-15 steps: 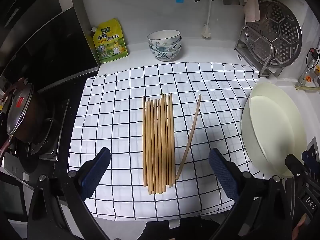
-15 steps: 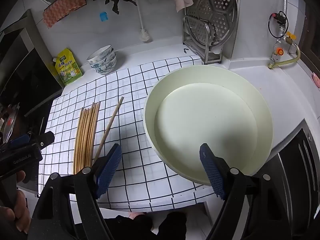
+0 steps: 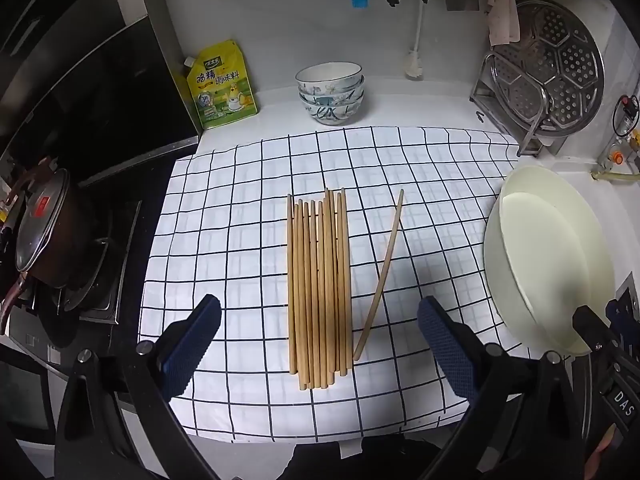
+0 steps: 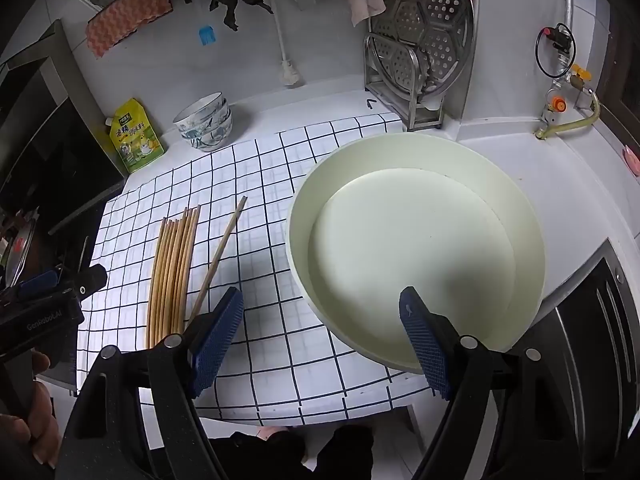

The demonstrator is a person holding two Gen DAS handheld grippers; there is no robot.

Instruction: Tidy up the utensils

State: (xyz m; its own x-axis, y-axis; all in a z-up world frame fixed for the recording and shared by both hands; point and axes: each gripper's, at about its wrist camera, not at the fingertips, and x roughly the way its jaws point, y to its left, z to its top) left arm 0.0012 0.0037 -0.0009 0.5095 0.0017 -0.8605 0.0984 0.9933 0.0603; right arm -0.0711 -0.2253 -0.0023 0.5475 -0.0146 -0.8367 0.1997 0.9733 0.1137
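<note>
Several wooden chopsticks (image 3: 318,288) lie side by side in a neat row on the checked cloth (image 3: 240,208). One more chopstick (image 3: 380,276) lies apart to their right, tilted. My left gripper (image 3: 320,344) is open and empty, held above the near ends of the row. My right gripper (image 4: 320,340) is open and empty, above the near left rim of a large cream basin (image 4: 416,256). The row (image 4: 172,268) and the lone chopstick (image 4: 220,256) show at the left of the right wrist view.
A stack of bowls (image 3: 330,92) and a yellow seasoning pouch (image 3: 222,84) stand at the back. A steel rack with a steamer plate (image 3: 548,68) is at the back right. A stove with a lidded pot (image 3: 44,224) is to the left. The basin (image 3: 548,256) is on the right.
</note>
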